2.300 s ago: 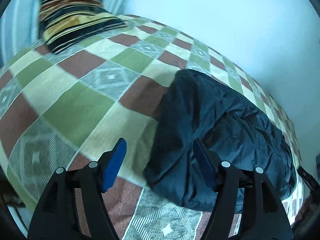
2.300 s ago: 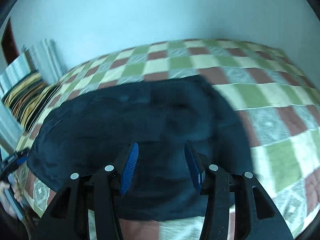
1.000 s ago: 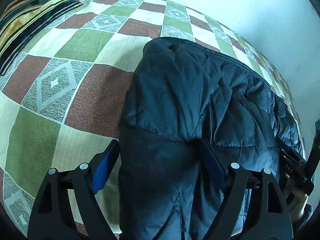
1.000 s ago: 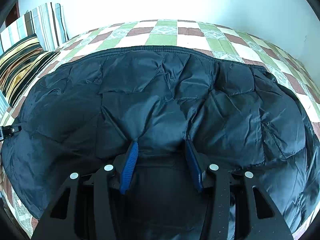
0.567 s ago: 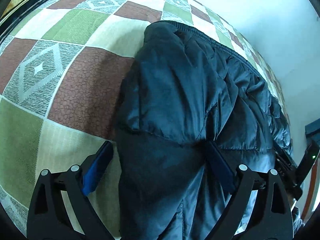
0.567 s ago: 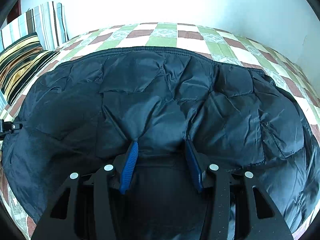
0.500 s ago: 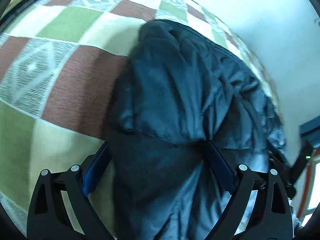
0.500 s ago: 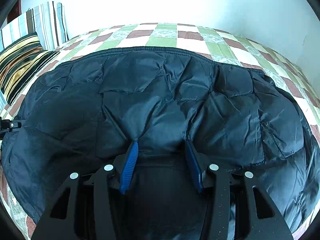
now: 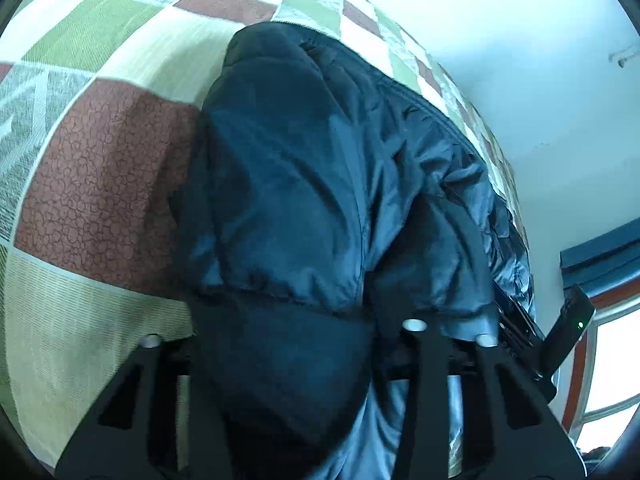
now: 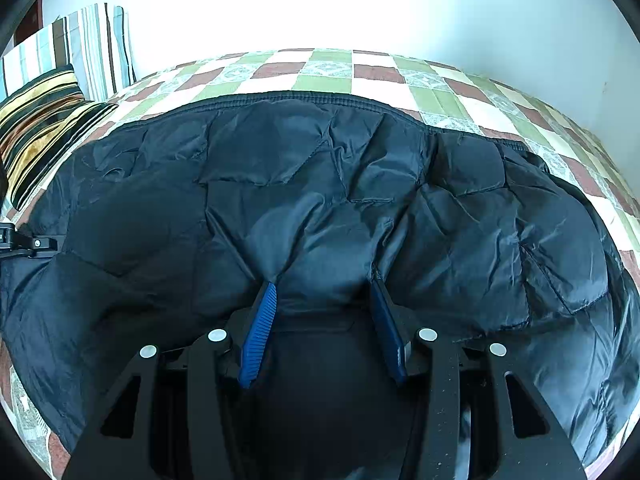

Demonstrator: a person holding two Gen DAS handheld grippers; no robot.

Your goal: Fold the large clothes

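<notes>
Surface: bed with checked quilt [image 10: 328, 68] in green, brown and cream, pale wall behind; striped pillows [image 10: 44, 112] at far left in right wrist view.
Task item: dark puffer jacket [image 10: 320, 184], spread wide across the bed, long axis running left to right in front of the person; ribbed hem or collar band along its far edge.
Right gripper [image 10: 323, 300]: jaws at a moderate gap, a bunched ridge of jacket fabric pinched up between the blue pads; looks like a hold on the near edge, roughly mid-width.
Left gripper [image 9: 280, 340]: at the jacket's left end, a thick puffed fold filling the gap between the fingers; pads buried in cloth, so grip cannot be told for sure.
Key relation: jacket lies ahead of both sets of jaws, bulk stretching away toward the wall; each hand already on its own part of the near side, so likely next move is lifting that edge forward over the body.
Hidden: sleeves not distinguishable; near edge cut off under both grippers; left view blurred; dark device with a green light [image 9: 576, 322] at right edge, likely the other gripper's body.
</notes>
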